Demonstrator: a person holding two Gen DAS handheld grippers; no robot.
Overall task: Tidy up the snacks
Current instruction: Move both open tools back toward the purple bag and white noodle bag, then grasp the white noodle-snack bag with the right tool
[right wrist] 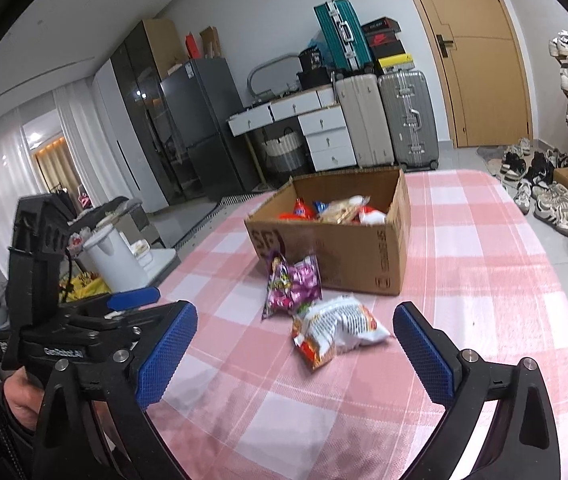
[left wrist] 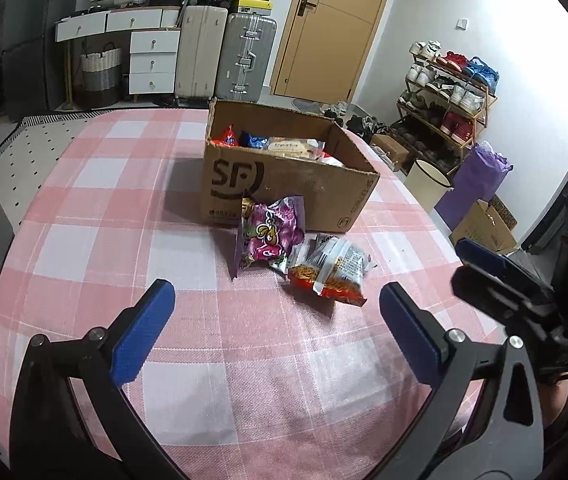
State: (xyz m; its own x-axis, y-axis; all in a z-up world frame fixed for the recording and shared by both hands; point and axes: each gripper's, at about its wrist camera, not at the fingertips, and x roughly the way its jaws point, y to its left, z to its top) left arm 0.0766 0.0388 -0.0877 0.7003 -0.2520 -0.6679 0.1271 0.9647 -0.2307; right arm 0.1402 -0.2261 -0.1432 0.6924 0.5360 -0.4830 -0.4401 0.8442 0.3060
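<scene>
Brown cardboard box (left wrist: 284, 184) at frame centre holds several snacks; purple packet (left wrist: 271, 236) and orange-white packet (left wrist: 332, 272) remain on the pink-checked tabletop (left wrist: 123, 240) (both grippers' fingers released, empty).

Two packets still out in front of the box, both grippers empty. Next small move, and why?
Probably ease the right gripper forward and down over the white-and-orange packet. Its jaws stand open with nothing between them, and that packet lies nearest, flat on the checked cloth, clear of the purple packet and the cardboard box.
</scene>
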